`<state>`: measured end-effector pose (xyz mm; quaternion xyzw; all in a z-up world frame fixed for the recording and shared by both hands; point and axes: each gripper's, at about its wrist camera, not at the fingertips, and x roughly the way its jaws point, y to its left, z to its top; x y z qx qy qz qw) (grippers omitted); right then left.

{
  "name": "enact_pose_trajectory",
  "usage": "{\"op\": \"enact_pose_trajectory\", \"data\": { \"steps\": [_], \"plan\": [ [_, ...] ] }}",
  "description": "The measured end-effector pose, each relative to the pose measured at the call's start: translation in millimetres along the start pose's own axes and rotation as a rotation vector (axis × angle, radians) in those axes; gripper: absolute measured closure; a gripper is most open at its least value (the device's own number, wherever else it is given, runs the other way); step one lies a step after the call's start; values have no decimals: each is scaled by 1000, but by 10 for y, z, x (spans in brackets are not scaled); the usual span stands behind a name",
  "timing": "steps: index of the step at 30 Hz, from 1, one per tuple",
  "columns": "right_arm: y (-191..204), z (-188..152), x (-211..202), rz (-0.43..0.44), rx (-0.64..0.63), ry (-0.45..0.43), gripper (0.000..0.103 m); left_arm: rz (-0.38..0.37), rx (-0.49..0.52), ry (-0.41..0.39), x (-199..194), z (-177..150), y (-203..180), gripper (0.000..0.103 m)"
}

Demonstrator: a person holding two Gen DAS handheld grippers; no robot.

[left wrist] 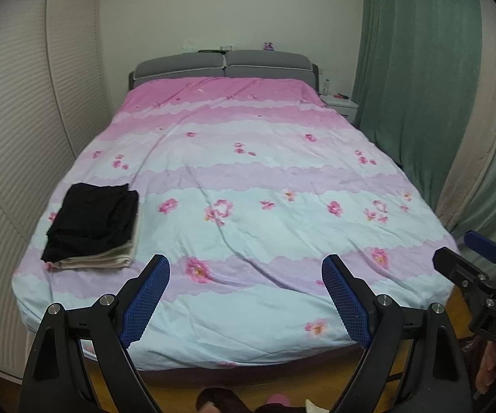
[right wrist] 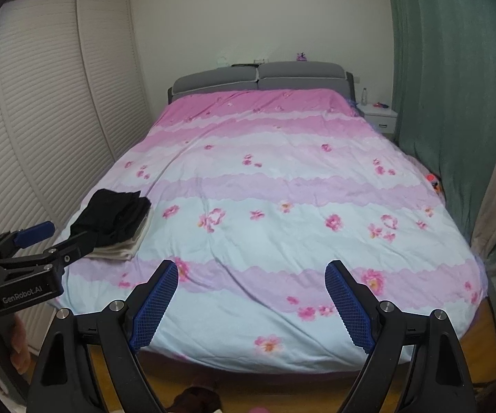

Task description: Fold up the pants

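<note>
Both jaw pairs gape empty: left gripper [left wrist: 246, 296] is nearer the folded black pants [left wrist: 93, 222] at the bed's [left wrist: 248, 344] front-left corner than right gripper [right wrist: 251, 301].

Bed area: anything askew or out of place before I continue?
Nothing stands out. The folded stack, black garment on a cream one, sits fairly tidily near the bed's left foot corner. The duvet is only lightly wrinkled. Left gripper and right gripper are open and empty.
</note>
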<state>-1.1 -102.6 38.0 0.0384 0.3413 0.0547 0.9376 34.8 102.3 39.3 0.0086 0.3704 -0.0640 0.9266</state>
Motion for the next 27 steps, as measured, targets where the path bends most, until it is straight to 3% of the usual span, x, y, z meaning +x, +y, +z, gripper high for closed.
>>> {"op": "enact_pose_trajectory", "data": {
  "steps": [7,27],
  "plan": [
    [-70,-11,-67,-9,14,-15,15,10,1,-7,-26,15,-68,0],
    [-93,-18,-128,-23,29,-31,15,-15,32,-33,-92,31,-151,0]
  ]
}}
